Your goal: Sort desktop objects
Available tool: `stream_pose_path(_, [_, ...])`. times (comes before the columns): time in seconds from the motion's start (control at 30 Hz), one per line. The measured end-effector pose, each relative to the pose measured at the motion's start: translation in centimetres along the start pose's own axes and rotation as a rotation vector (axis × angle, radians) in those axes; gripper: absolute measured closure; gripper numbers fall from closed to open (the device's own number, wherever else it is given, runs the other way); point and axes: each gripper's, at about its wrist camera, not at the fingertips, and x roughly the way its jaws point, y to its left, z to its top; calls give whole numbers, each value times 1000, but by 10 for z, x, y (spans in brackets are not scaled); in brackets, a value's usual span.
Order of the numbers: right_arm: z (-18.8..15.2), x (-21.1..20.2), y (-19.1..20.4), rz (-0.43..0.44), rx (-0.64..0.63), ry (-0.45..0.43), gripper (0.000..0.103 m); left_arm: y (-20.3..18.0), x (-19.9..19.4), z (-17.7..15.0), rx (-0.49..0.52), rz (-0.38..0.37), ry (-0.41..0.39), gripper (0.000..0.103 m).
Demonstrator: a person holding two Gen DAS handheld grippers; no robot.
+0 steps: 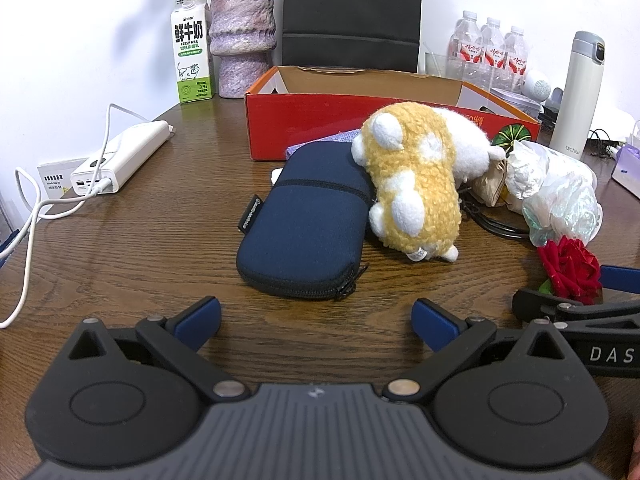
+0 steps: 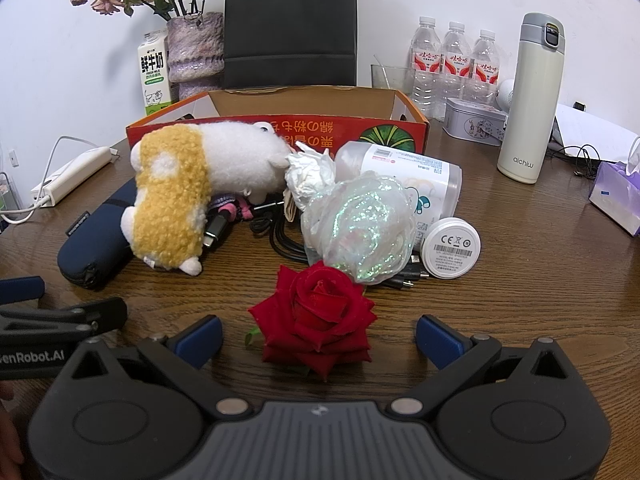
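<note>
A navy zip pouch [image 1: 304, 220] lies on the brown table ahead of my open left gripper [image 1: 316, 322], a short gap away. A yellow and white plush toy [image 1: 416, 172] leans on the pouch. A red rose [image 2: 316, 320] lies between the open fingers of my right gripper [image 2: 318, 338], not gripped. Behind the rose are an iridescent wrapper [image 2: 360, 226], crumpled tissue [image 2: 310, 174], a white round puck [image 2: 452, 254], a lying clear bottle [image 2: 412, 172] and black cables [image 2: 280, 236]. The open red box [image 1: 360, 120] stands behind the pile.
A white power bank [image 1: 120, 160] with a cable lies at the left. A milk carton [image 1: 192, 54], a vase [image 1: 242, 40] and a black bag [image 2: 290, 24] stand at the back. Water bottles [image 2: 454, 60], a tin [image 2: 474, 122], a thermos [image 2: 532, 100] and a tissue pack [image 2: 618, 196] are at the right.
</note>
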Motion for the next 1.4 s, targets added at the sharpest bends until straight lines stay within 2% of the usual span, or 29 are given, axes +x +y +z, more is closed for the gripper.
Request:
stream_pose_path(0.5, [1,0,0,3,3,-1,0,0,-1,1,14,-17,-6,0])
stream_pose_path(0.6, [-1,-13,-1,14,-19,-14,3,9,-15,4,58,-52,-98,0])
stream_pose_path(0.67, [-5,-29,-9,23,-31,-72,6,15,-20,13,75,-58,-155,0])
stream_pose_path(0.73, [-1,-35,-18,55,-7,-110,6,19,-9,27,80,-59,-140,0])
stream_pose_path(0.8, [5,-31,-23,94,10,-101,12,19,10,38,86,-58,-95,0])
stream_pose_path(0.87, [7,-26,-19,112,0,-66,29,18,27,42,94,-71,-42,4])
stream_pose_path(0.9, [6,-22,-16,122,-12,-50,34,17,33,42,105,-76,-25,17])
stream_pose_path(0.93, [4,-20,-12,129,-23,-39,49,17,35,41,111,-84,-18,23])
stream_pose_path(0.97, [2,-19,-9,133,-32,-32,57,17,34,38,105,-99,-10,31])
stream_pose_path(1.1, [-10,-34,4,175,-70,-46,59,21,13,22,94,-94,-10,34])
stream_pose_path(1.33, [-35,-84,26,237,-191,-38,59,30,-63,-37,42,-78,5,33])
stream_pose_path(1.4, [-42,-92,29,250,-211,-26,59,34,-75,-48,30,-96,5,25])
